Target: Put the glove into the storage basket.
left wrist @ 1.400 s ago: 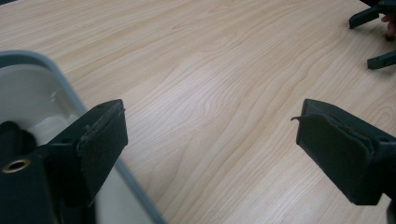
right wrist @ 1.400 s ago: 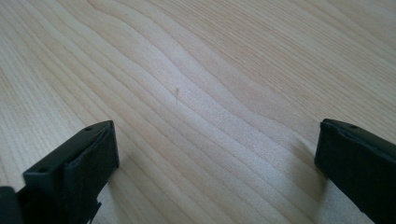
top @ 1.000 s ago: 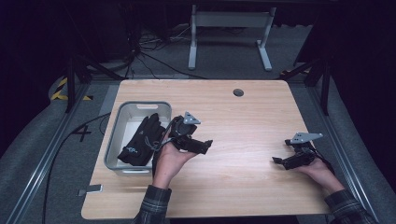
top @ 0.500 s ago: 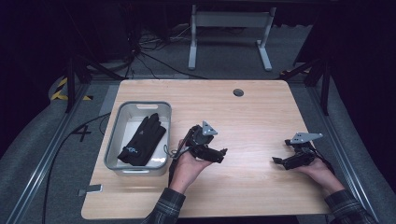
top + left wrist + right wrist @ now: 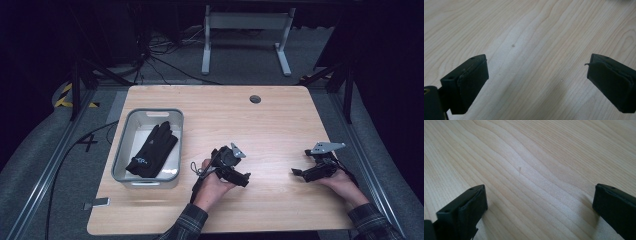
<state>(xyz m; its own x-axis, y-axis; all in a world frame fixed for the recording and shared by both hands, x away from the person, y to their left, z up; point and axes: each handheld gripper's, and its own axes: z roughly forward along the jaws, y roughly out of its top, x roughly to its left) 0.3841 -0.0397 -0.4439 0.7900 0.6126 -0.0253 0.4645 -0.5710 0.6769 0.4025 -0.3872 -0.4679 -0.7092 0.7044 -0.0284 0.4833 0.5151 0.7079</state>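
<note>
Both jaw pairs spread wide, nothing between them: left hand-held gripper point(image 5: 244, 179) mid-frame, right hand-held gripper point(image 5: 299, 173) lower right, over bare worktop point(image 5: 280, 125). Glove point(image 5: 152, 150) lies in the grey bin point(image 5: 125, 131) at left, probably limp, so it could snag the rim.

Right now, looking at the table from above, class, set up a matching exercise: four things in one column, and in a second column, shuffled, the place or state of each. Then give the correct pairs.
Things:
1. black glove
2. grey bin
3. left claw
4. right claw

Places or states:
A. held open above bare wood near the table's middle
B. held open near the table's right edge
C. lying inside the bin
D. standing on the left part of the table

Pairs: 1-C, 2-D, 3-A, 4-B
</note>
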